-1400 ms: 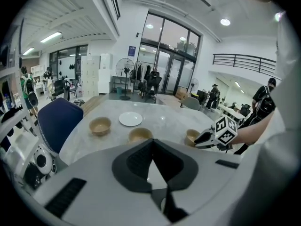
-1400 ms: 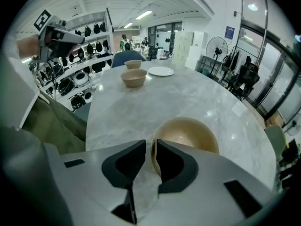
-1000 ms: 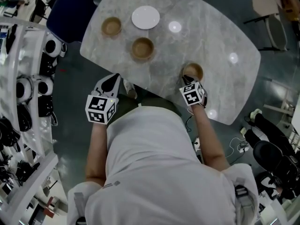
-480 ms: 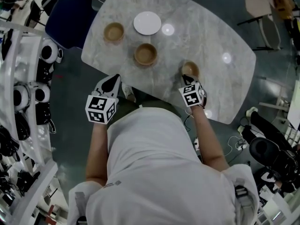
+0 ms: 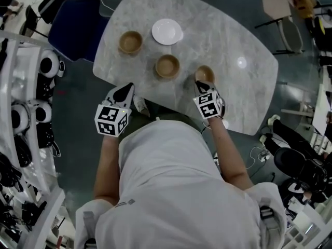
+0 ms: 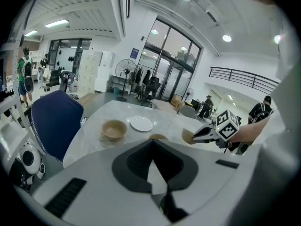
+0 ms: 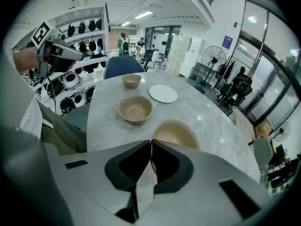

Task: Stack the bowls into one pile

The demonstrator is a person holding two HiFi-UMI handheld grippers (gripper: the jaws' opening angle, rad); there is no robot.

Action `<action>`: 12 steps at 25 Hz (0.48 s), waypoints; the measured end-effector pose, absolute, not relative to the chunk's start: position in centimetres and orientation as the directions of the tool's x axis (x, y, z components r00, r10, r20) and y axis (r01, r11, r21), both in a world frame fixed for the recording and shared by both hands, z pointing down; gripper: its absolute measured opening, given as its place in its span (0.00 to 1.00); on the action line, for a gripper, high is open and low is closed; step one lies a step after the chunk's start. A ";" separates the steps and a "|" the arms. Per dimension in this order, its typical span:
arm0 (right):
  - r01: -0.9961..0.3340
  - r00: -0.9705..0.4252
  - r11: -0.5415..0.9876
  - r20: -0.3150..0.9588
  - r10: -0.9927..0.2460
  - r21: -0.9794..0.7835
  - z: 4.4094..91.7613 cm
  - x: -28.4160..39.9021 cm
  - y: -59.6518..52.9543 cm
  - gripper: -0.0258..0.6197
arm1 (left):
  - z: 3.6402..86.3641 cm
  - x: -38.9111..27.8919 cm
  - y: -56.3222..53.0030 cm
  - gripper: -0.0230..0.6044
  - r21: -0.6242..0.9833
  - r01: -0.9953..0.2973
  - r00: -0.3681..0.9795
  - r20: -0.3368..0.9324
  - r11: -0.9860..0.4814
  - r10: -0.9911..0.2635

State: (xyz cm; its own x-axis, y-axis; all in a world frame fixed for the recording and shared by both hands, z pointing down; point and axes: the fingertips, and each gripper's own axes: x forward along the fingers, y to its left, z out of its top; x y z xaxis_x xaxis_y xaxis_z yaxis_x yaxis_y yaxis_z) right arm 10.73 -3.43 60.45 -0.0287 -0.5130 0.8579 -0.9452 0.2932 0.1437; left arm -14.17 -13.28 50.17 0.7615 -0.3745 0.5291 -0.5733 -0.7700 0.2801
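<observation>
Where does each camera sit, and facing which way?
Head view: on the person's head, looking steeply down at the table; shows torso, arms, left hand-held gripper, right hand-held gripper.
Left gripper view: rides the left hand-held gripper, facing across the table along its shut jaws; shows the right hand-held gripper clamping the held bowl.
Right gripper view: rides the right hand-held gripper, looking down over the held bowl's rim; shows the left hand-held gripper upper left.
Shared: both gripper views show the white plate and far bowl.

Matt, wood-like bowls (image 5: 167, 66) on a glossy, smooth stone-look table (image 5: 228, 35).
</observation>
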 end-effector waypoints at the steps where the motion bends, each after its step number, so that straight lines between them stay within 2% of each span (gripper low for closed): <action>1: -0.944 -0.030 0.296 0.856 -0.516 0.145 60.2 10.1 -4.0 0.09 | 50.3 -14.5 -13.6 0.04 0.284 -0.568 0.765 0.528 -0.773 -0.368; 12: -0.930 -0.047 0.334 0.849 -0.527 0.156 59.3 3.4 -9.6 0.09 | 51.3 -18.9 -17.2 0.04 0.318 -0.533 0.789 0.520 -0.784 -0.326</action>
